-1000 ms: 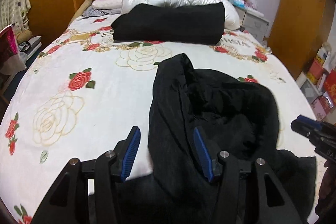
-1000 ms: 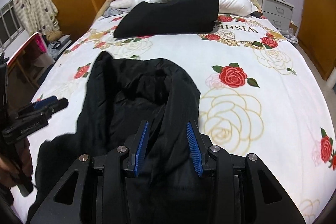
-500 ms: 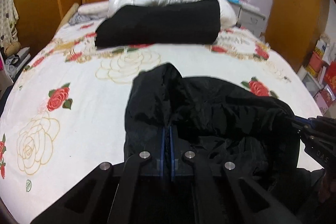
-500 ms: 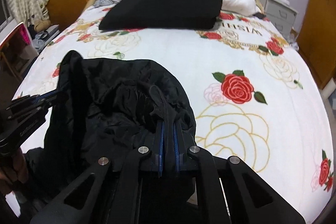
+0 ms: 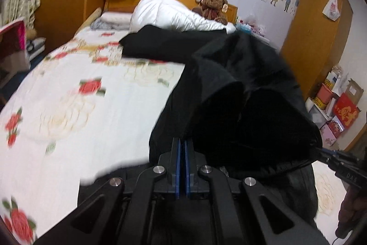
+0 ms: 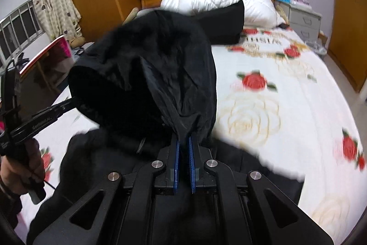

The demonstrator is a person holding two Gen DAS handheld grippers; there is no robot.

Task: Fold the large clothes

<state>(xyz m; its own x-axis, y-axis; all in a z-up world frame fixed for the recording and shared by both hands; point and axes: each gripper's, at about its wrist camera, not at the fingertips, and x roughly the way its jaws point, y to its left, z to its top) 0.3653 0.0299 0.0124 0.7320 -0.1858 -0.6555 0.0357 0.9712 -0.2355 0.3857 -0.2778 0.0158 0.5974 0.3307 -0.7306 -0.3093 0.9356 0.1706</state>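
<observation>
A large black jacket (image 5: 247,107) hangs in the air above the bed, held up by both grippers; it also shows in the right wrist view (image 6: 146,75). My left gripper (image 5: 183,146) is shut on its fabric, blue pads pressed together. My right gripper (image 6: 183,146) is shut on another fold of it, cloth pinched between the pads. The right gripper shows at the right edge of the left wrist view (image 5: 332,159), the left gripper at the left of the right wrist view (image 6: 57,108). The jacket's lower part trails below the grippers.
The bed (image 5: 68,107) has a white rose-print cover. At its head lie a folded black garment (image 5: 160,43), a white duvet (image 5: 169,13) and a teddy bear (image 5: 213,6). A nightstand (image 6: 302,20) stands right, boxes (image 5: 339,107) and wardrobes at the sides.
Both grippers, open a second ago, closed on the jacket and have now lifted it off the bed; the fabric bunches high in front of both cameras.
</observation>
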